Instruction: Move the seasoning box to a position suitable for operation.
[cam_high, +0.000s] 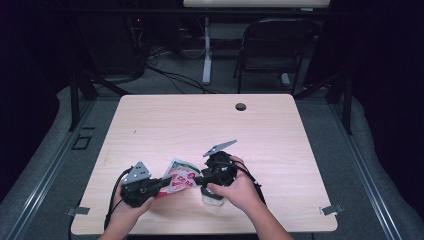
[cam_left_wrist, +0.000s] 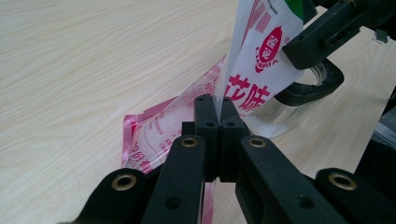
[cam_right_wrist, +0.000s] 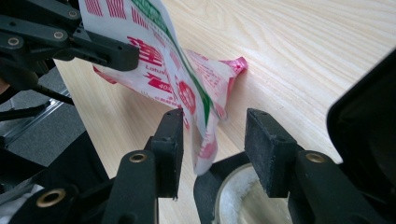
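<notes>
Near the front edge of the wooden table, the left gripper has its jaws clamped tight on a red-and-white printed pouch, lifting one end while the other rests on the wood. The right gripper has its jaws parted, the pouch's lower corner hanging between them without touching either pad (as far as the view lets me judge). Below sits a clear jar holding what may be white granules.
</notes>
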